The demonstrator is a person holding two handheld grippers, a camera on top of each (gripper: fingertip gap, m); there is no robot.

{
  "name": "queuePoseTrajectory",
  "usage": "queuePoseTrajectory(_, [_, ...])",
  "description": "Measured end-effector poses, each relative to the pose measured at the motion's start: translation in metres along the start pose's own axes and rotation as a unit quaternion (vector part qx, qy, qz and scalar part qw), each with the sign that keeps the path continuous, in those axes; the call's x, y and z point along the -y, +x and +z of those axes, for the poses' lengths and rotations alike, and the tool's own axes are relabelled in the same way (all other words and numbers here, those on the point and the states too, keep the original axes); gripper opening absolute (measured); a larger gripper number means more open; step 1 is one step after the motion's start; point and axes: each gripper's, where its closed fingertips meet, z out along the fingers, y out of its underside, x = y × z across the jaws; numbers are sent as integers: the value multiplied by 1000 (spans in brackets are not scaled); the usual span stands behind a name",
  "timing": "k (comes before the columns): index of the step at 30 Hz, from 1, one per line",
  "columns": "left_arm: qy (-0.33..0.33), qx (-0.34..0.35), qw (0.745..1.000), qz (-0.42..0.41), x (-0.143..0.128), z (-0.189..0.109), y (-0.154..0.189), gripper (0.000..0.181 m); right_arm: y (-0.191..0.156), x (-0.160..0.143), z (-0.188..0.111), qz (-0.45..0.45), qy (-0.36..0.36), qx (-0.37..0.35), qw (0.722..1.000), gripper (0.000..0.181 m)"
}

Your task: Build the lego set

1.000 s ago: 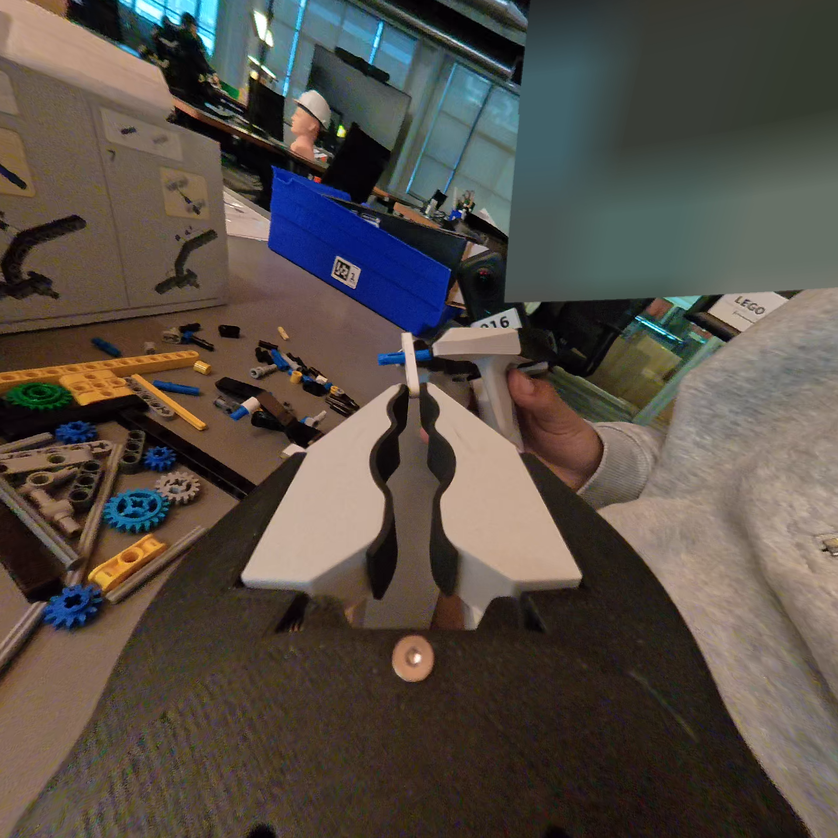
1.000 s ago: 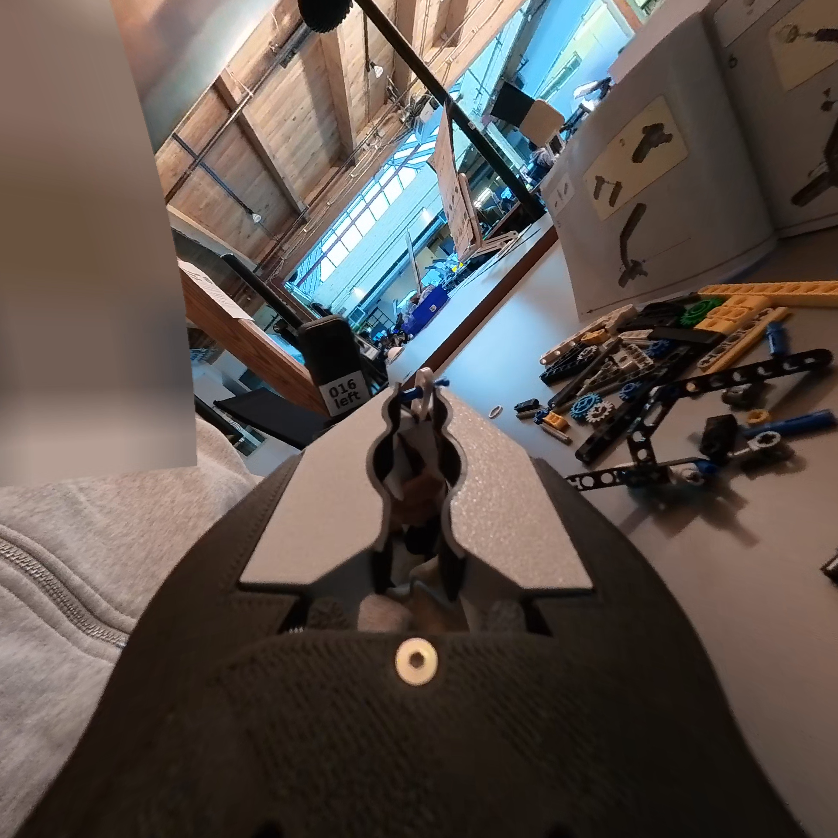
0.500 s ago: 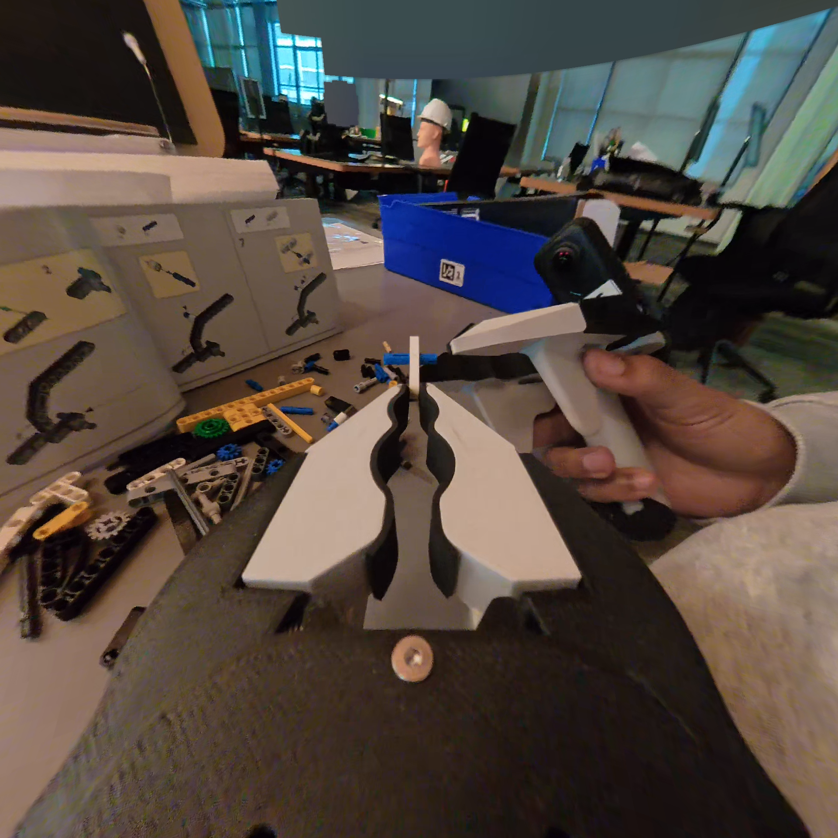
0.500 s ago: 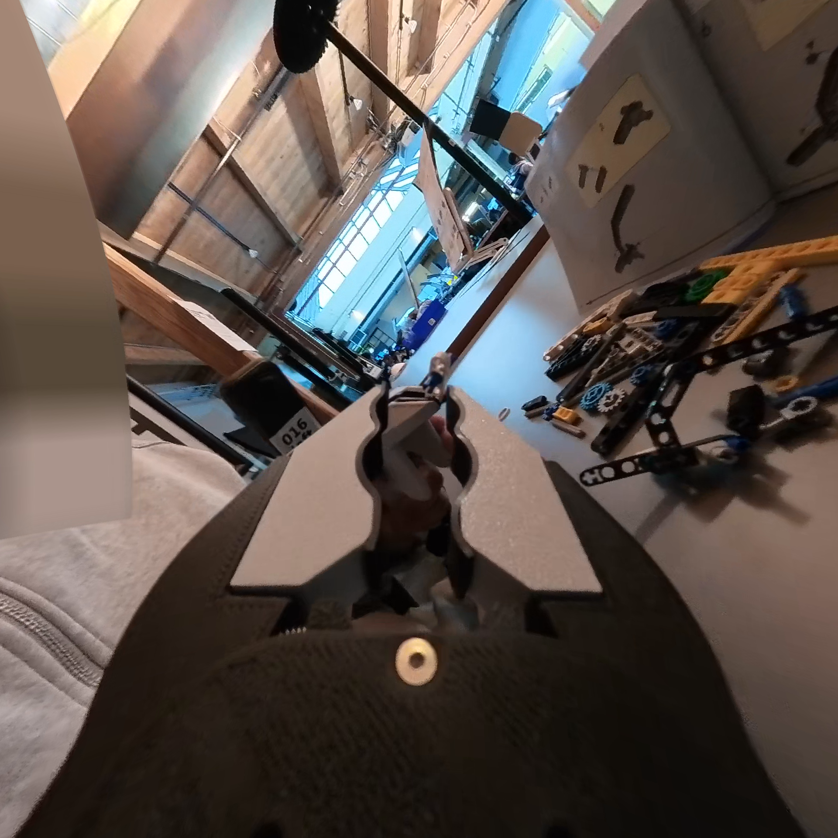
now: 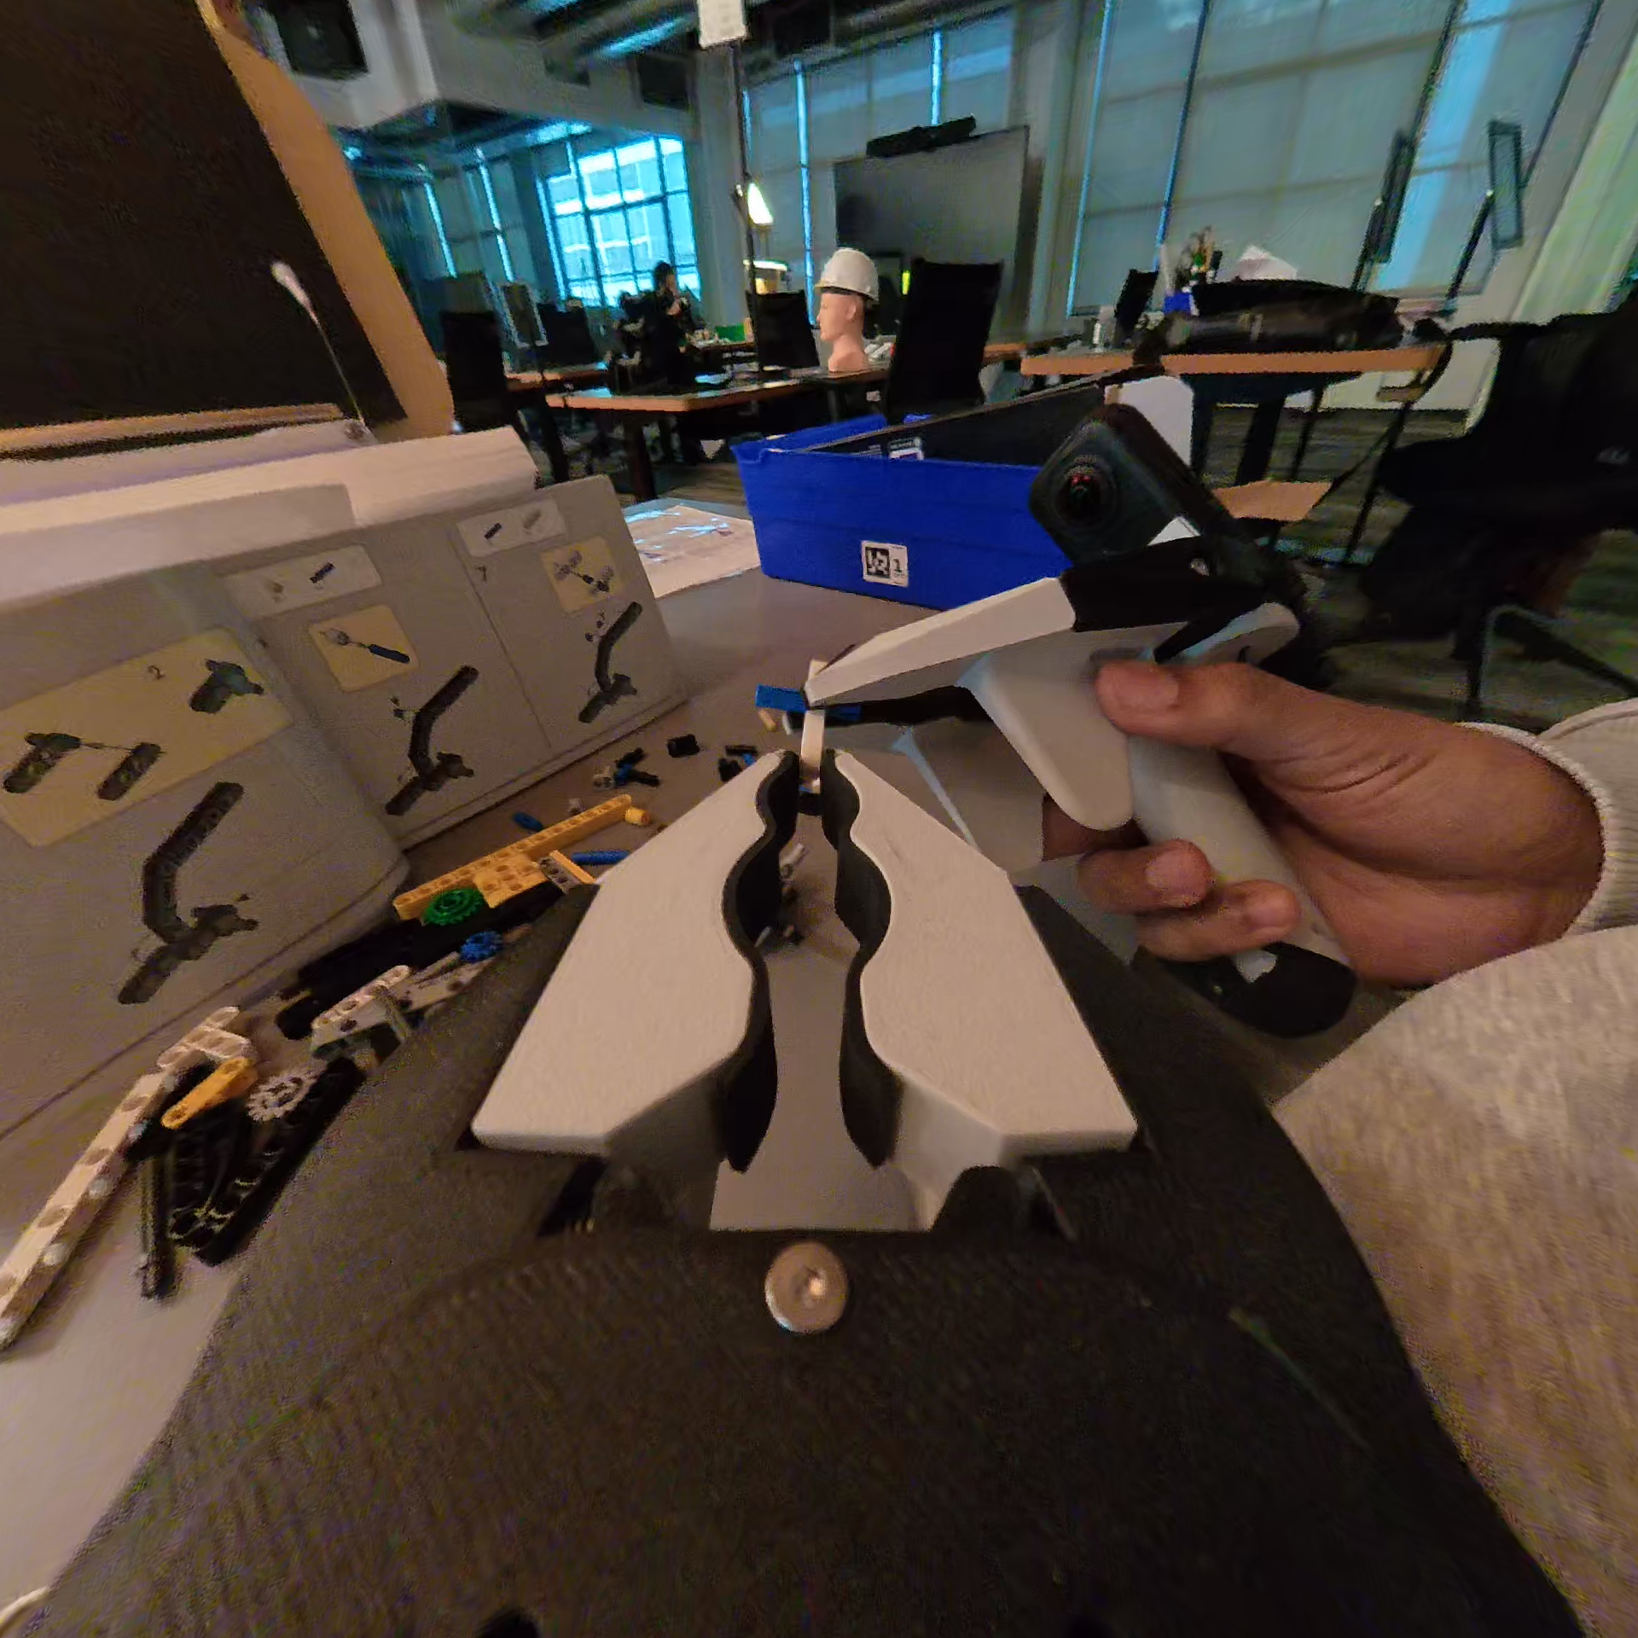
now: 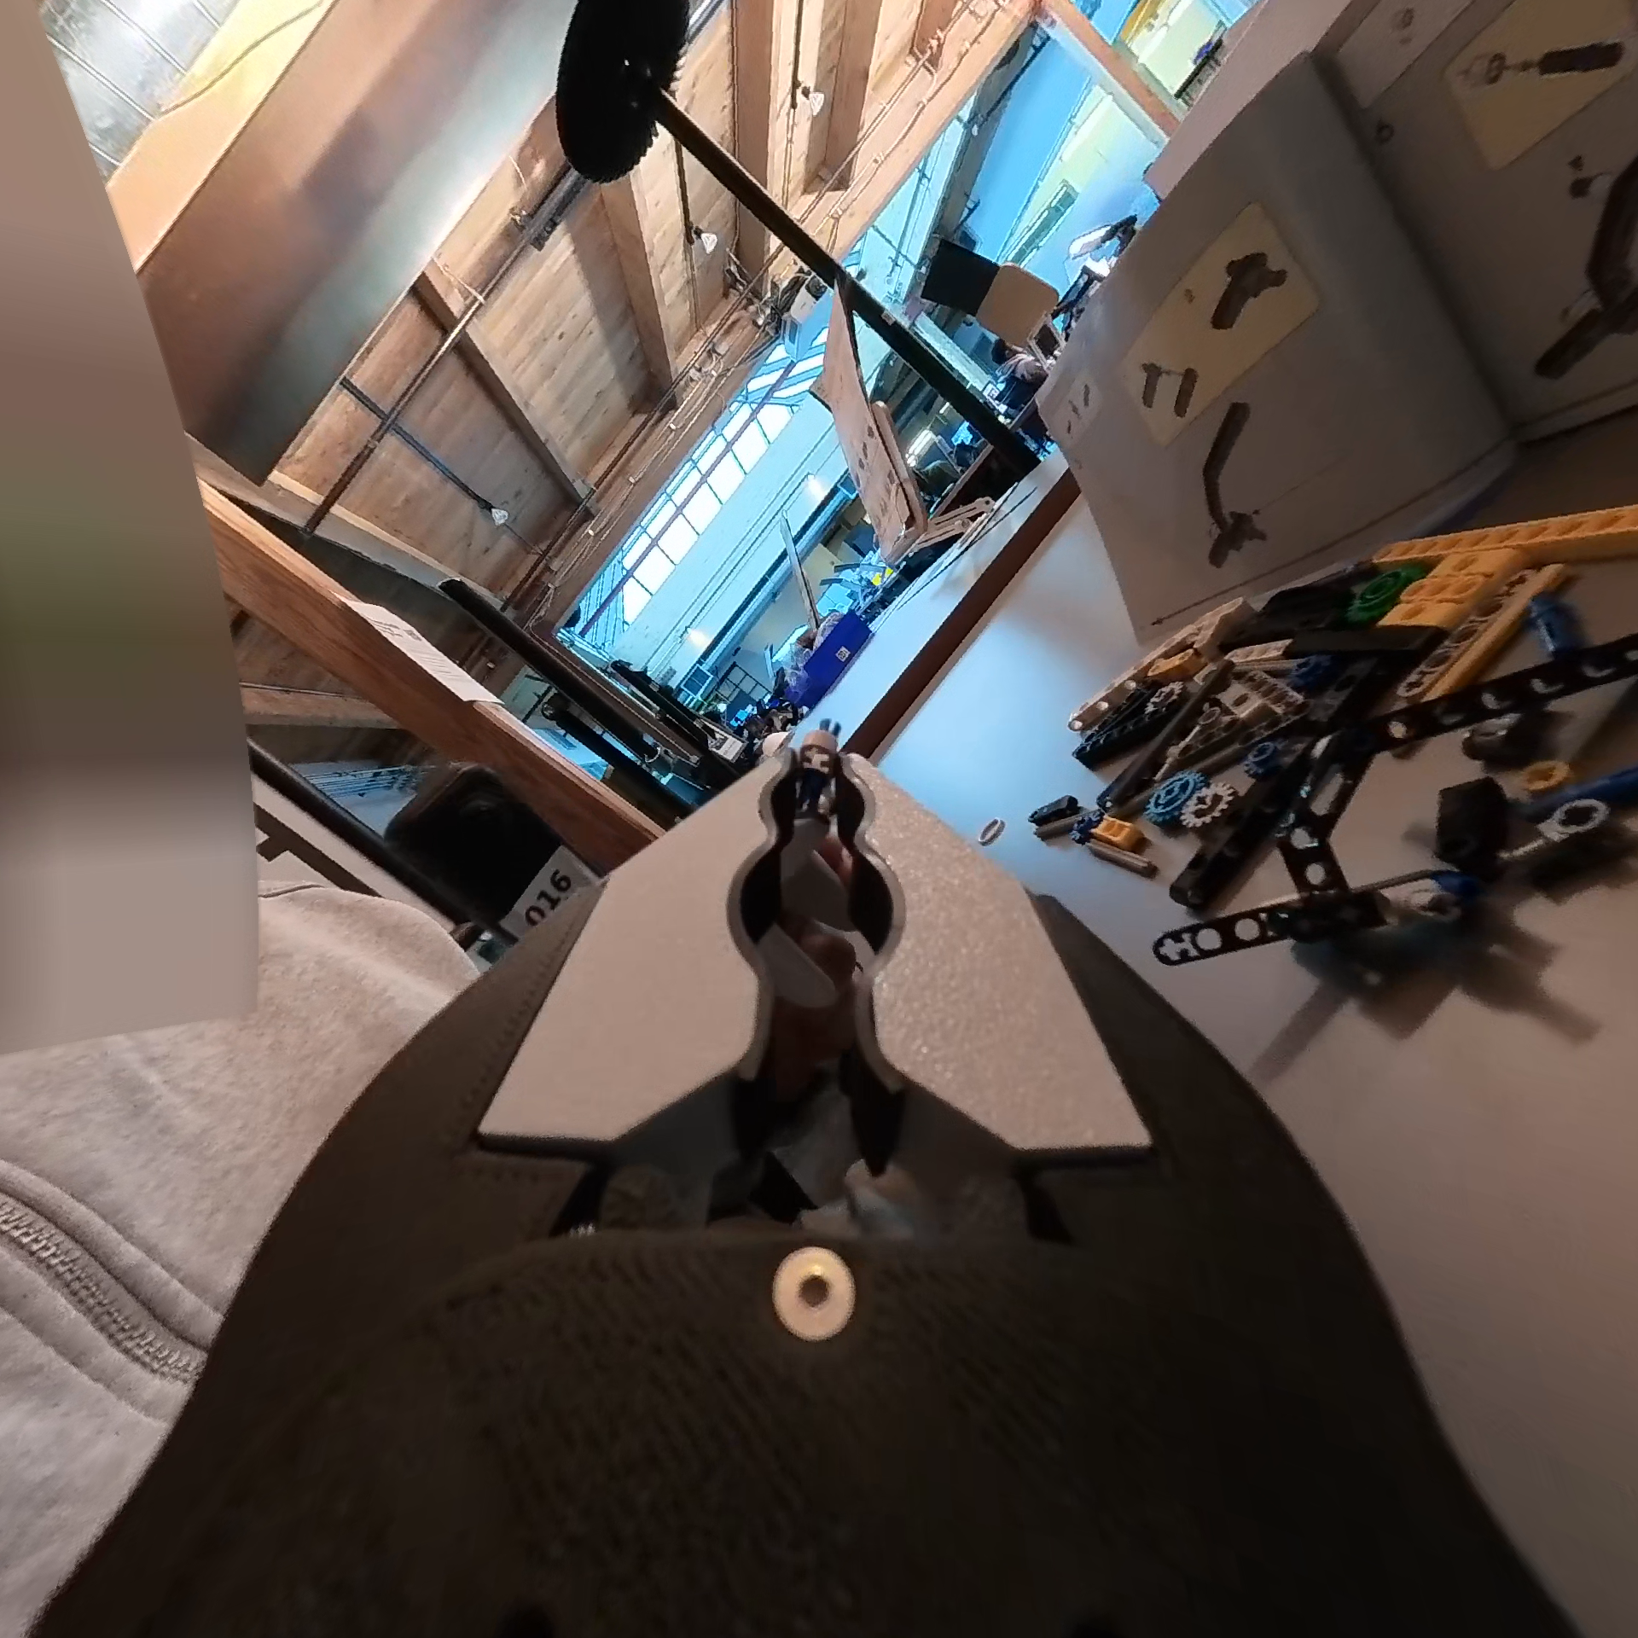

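My left gripper is shut on a thin white lego piece that stands up out of its tips. My right gripper, held by a hand, comes in from the right and is shut on a blue pin just above the white piece. In the right wrist view the right gripper pinches the dark blue pin at its tips, above the table. Whether the pin sits in the white piece is hidden. Loose parts lie on the table: a yellow beam, a green gear and black beams.
An open instruction booklet stands at the back left of the table; it also shows in the right wrist view. A blue bin stands behind it. A grey sleeve fills the lower right. Blue gears lie among the parts. The grippers are tip to tip, or close to it.
Both views have swung round while the two grippers stayed tip to tip. The left gripper keeps the white piece and the right keeps the blue pin close above it.
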Motion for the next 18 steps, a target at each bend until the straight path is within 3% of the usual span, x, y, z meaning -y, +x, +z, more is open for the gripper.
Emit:
queuePoseTrajectory(11, [15, 2, 1000, 12, 5, -2, 2, 3, -6, -2, -2, -5, -2, 10, 1000, 4])
queuePoseTrajectory(15, [18, -25, 998, -45, 8, -2, 2, 9, -10, 7, -5, -22, 9, 13, 1000, 4])
queuePoseTrajectory(18, [18, -16, 994, -105, 18, -4, -22, 20, -6, 16, -12, -40, 17, 0, 999, 5])
